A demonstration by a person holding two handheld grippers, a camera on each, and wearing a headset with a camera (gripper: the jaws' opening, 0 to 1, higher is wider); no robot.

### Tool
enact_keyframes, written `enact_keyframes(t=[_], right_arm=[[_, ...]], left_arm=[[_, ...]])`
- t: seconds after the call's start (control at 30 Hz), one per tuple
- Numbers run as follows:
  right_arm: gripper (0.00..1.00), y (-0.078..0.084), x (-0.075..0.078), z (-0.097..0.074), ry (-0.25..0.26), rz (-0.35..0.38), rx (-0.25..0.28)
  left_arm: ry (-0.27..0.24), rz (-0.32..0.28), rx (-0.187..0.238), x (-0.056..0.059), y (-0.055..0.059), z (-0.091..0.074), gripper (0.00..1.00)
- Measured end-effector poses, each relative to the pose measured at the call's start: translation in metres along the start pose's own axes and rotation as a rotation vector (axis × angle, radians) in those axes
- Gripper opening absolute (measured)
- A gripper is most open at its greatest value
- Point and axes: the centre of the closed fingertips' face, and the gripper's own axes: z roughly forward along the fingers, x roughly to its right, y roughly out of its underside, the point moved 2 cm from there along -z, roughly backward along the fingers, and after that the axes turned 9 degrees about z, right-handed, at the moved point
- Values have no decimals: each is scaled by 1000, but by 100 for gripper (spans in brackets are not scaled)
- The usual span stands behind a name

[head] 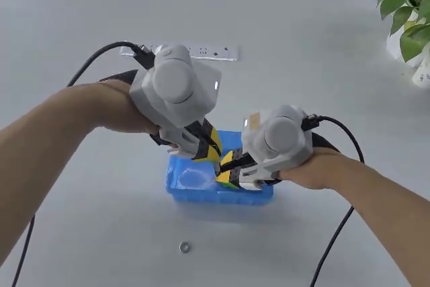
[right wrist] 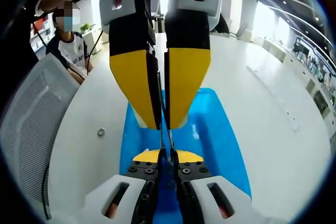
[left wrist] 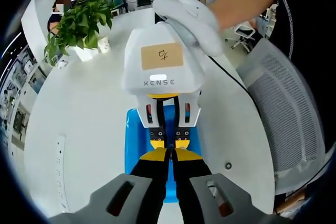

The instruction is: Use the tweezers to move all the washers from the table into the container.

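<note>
A blue container [head: 191, 183] sits on the white table, and both grippers meet tip to tip just above it. My left gripper [head: 213, 151] comes in from the left and my right gripper [head: 226, 168] from the right. In the right gripper view the left gripper [right wrist: 164, 124] hangs from the top, its yellow jaws pressed on the thin metal tweezers [right wrist: 165, 137]. The tweezers run down into my right gripper [right wrist: 168, 156], whose jaws are also closed on them. One small washer [head: 185, 247] lies on the table in front of the container; the same washer [left wrist: 228, 166] [right wrist: 101, 132] appears beside the container [left wrist: 134, 145] [right wrist: 220, 129].
A white power strip [head: 195, 52] lies behind the container. A potted plant [head: 403, 5] stands at the far right corner. A mesh office chair [left wrist: 294, 108] stands beside the table, and cables trail from both grippers.
</note>
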Motion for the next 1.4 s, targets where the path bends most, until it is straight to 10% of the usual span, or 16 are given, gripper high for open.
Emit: enact_keyframes(t=[1.4], right_arm=[[11,-36,-31,-33,65,-68,43]], left_arm=[[-46,47,-30,25,-28,-47,7]])
